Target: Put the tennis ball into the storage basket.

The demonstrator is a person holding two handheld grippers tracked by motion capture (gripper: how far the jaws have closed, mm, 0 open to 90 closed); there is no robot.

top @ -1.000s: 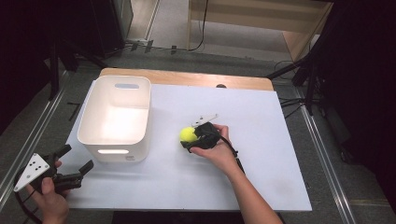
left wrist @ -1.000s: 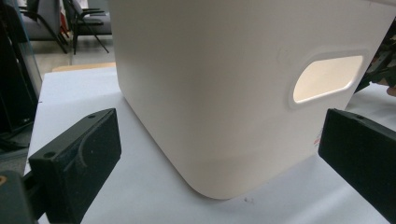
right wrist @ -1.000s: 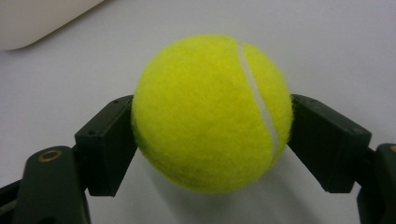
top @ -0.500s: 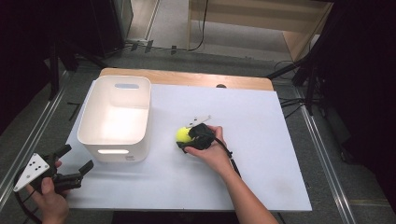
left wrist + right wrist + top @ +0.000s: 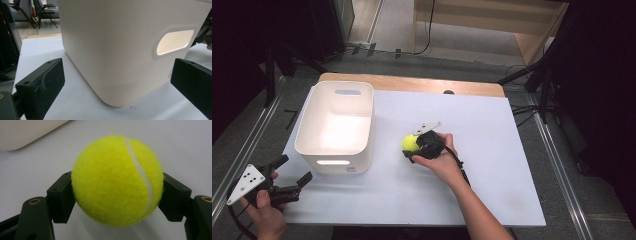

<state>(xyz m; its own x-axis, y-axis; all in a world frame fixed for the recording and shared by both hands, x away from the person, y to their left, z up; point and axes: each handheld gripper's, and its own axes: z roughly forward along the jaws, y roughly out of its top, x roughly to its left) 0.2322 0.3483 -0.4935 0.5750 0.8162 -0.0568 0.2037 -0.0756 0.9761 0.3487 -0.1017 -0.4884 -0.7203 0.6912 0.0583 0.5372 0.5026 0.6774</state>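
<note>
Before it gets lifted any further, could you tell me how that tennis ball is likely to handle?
The tennis ball is round, so it would probably roll if released. Its fuzzy felt should resist slipping between the right gripper jaws. It likely gives slightly when squeezed.

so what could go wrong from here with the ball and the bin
The right hand-held gripper pinches the tennis ball at its round sides, so it might squirt out and roll across the table. The white bin has tall walls; a low carry could clip its rim. The left hand-held gripper sits open near the bin's corner and could nudge it.
</note>
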